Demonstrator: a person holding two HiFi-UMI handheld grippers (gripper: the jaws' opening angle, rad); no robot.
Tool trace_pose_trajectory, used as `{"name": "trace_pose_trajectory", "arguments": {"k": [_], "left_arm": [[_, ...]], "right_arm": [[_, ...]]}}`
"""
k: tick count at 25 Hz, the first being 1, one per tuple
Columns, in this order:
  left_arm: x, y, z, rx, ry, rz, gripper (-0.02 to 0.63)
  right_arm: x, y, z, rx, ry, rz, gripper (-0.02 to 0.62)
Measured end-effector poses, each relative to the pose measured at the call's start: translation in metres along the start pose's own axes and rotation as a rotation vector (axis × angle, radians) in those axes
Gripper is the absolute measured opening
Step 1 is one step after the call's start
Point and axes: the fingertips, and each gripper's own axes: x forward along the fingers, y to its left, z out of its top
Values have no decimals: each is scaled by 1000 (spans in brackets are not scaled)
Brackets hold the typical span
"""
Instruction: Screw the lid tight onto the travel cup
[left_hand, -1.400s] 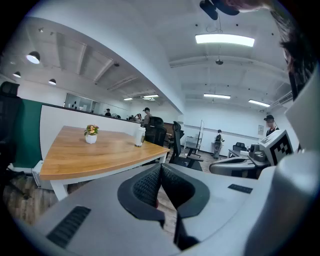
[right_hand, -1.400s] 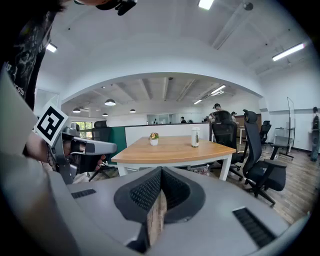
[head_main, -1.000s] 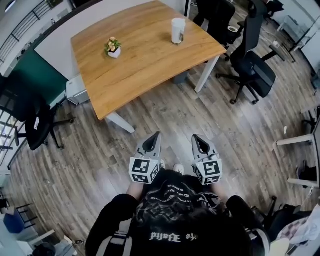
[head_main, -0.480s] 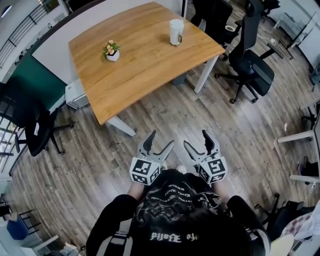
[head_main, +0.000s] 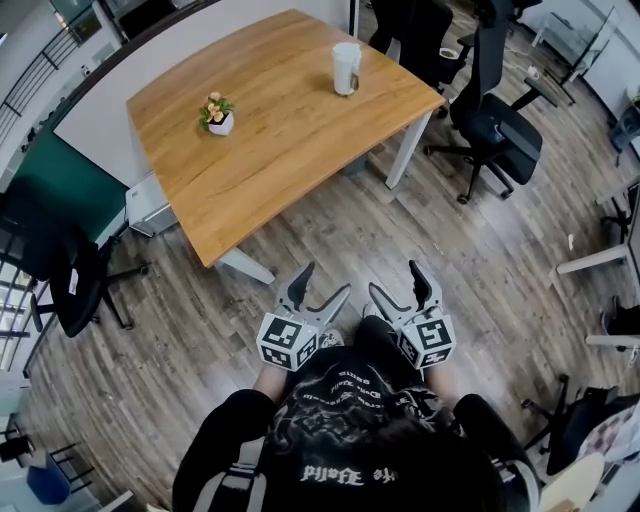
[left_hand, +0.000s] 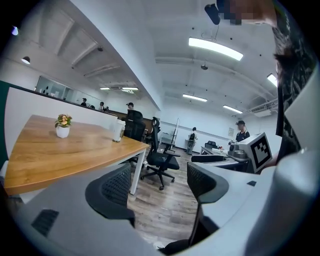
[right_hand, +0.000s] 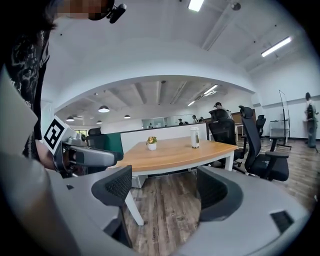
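Note:
The white travel cup (head_main: 346, 68) stands with its lid on, near the far right corner of the wooden table (head_main: 290, 140). It is small in the left gripper view (left_hand: 118, 131) and in the right gripper view (right_hand: 194, 137). Both grippers are held close to the person's body over the floor, well short of the table. The jaws of my left gripper (head_main: 325, 280) (left_hand: 157, 185) are opening with nothing between them. My right gripper (head_main: 394, 277) (right_hand: 162, 192) is opening too, and it holds nothing.
A small white pot of flowers (head_main: 217, 112) sits on the table's left part. Black office chairs stand to the right (head_main: 500, 130) and left (head_main: 75, 270). A white cabinet (head_main: 150, 195) is under the table's left edge. Wood floor lies between me and the table.
Both grippers went from shut to wide open while staying in front of the body. The table sits slightly further left in the head view.

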Motion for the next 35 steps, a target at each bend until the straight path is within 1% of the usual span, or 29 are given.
{"name": "trace_pose_trajectory", "arguments": {"k": [3, 5, 10, 13, 15, 17, 21, 22, 24, 28, 31, 35], "left_arm": [[9, 6, -7, -13, 44, -15, 356], [19, 10, -7, -16, 51, -14, 356], [51, 27, 13, -27, -6, 24, 354], [79, 45, 27, -62, -32, 55, 354], [99, 57, 40, -87, -56, 82, 354], [120, 69, 55, -84, -69, 116, 354], [165, 84, 75, -82, -77, 164, 353], [176, 85, 78, -84, -80, 172, 343], [197, 86, 80, -78, -80, 191, 331], [232, 86, 85, -75, -74, 215, 332], [256, 89, 90, -98, -84, 224, 331], [278, 94, 90, -98, -75, 241, 332]], "right_arm": [[11, -3, -4, -8, 17, 9, 393], [20, -10, -4, -6, 21, 17, 393], [53, -42, 5, -15, 36, 61, 393], [78, -68, 16, -36, 41, 96, 393], [94, -87, 25, -39, 46, 123, 393], [112, -107, 36, -45, 50, 149, 393], [146, -151, 54, -66, 52, 198, 393], [153, -161, 56, -72, 53, 207, 393], [165, -181, 60, -84, 56, 222, 393], [182, -211, 73, -102, 52, 251, 393], [192, -233, 75, -109, 57, 261, 393], [199, -253, 67, -118, 83, 250, 390]]}}
